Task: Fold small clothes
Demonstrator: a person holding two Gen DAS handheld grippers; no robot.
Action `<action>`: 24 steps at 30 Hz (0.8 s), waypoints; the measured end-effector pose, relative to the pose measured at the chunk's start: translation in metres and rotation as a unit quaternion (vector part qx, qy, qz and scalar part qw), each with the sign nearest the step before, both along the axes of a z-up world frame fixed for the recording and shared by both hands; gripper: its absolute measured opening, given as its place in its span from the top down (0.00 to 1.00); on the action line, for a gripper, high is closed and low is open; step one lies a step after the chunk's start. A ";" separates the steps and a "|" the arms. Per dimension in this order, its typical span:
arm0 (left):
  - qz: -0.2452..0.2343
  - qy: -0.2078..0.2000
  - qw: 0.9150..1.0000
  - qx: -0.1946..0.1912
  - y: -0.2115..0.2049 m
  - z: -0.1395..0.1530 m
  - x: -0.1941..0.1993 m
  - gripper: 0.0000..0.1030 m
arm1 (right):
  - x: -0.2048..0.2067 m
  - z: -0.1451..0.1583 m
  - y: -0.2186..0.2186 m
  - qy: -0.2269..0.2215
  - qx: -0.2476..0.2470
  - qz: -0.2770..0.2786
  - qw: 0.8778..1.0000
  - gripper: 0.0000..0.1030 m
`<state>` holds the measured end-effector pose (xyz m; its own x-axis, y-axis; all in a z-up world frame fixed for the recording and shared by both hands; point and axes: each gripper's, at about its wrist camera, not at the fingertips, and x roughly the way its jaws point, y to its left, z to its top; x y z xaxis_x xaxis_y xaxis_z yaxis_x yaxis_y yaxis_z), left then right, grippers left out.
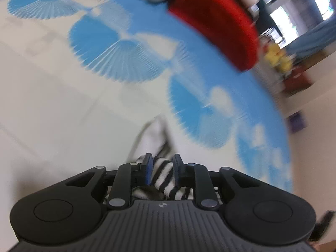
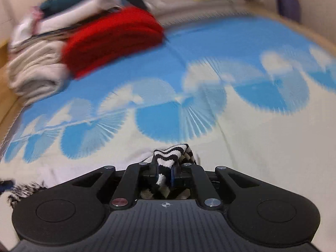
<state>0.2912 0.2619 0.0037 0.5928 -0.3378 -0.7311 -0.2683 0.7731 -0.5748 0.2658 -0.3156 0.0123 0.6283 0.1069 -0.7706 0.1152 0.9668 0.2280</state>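
Note:
A small black-and-white striped garment (image 1: 161, 174) is pinched between the blue pads of my left gripper (image 1: 161, 169); its far end hangs blurred over the cloth. My right gripper (image 2: 166, 171) is shut on another part of the same striped garment (image 2: 171, 154), which bunches up above the fingers. A further bit of it shows at the lower left of the right wrist view (image 2: 23, 191). Both views are blurred by motion.
A blue and cream fan-patterned cloth (image 2: 252, 136) covers the surface, and it also shows in the left wrist view (image 1: 52, 84). A folded red garment (image 2: 111, 40) lies beside a pile of white and dark clothes (image 2: 35, 71). The red garment also shows in the left wrist view (image 1: 216, 25).

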 end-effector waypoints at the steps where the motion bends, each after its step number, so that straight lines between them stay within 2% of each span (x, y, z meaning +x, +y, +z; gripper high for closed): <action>1: -0.009 -0.015 1.000 0.002 0.000 0.005 0.000 0.64 | 0.004 -0.001 0.000 0.002 0.005 -0.011 1.000 0.86; 4: -0.056 -0.020 0.997 0.043 -0.009 0.009 0.003 0.61 | 0.006 0.003 -0.002 -0.016 0.022 -0.002 1.000 0.82; 5: -0.071 -0.015 0.996 0.051 -0.012 0.007 0.004 0.61 | 0.006 0.003 -0.005 -0.017 0.023 -0.006 1.000 0.79; 7: -0.090 -0.010 0.994 0.060 -0.016 0.005 0.000 0.61 | 0.005 0.002 -0.016 -0.016 0.027 -0.032 0.999 0.78; 10: -0.114 -0.009 0.991 0.069 -0.022 0.003 -0.011 0.48 | -0.006 0.007 -0.038 -0.028 0.042 -0.084 0.995 0.78; 12: -0.136 -0.007 0.987 0.081 -0.029 0.003 -0.020 0.44 | -0.015 0.012 -0.047 -0.041 0.051 -0.090 0.994 0.77; 14: -0.170 0.003 0.981 0.097 -0.040 0.001 -0.027 0.40 | -0.021 0.013 -0.048 -0.035 0.061 -0.071 0.995 0.75; 17: -0.226 0.011 0.964 0.139 -0.062 -0.003 -0.035 0.40 | -0.030 0.005 -0.042 0.002 0.106 -0.001 0.994 0.62; 19: -0.249 0.008 0.956 0.156 -0.076 -0.005 -0.038 0.38 | -0.037 -0.002 -0.034 0.024 0.110 0.030 0.993 0.60; 22: -0.260 0.005 0.951 0.167 -0.091 -0.008 -0.036 0.26 | -0.042 -0.015 -0.023 0.061 0.122 0.055 0.989 0.59; 24: -0.261 0.000 0.950 0.169 -0.102 -0.009 -0.033 0.23 | -0.041 -0.022 -0.017 0.074 0.143 0.061 0.985 0.59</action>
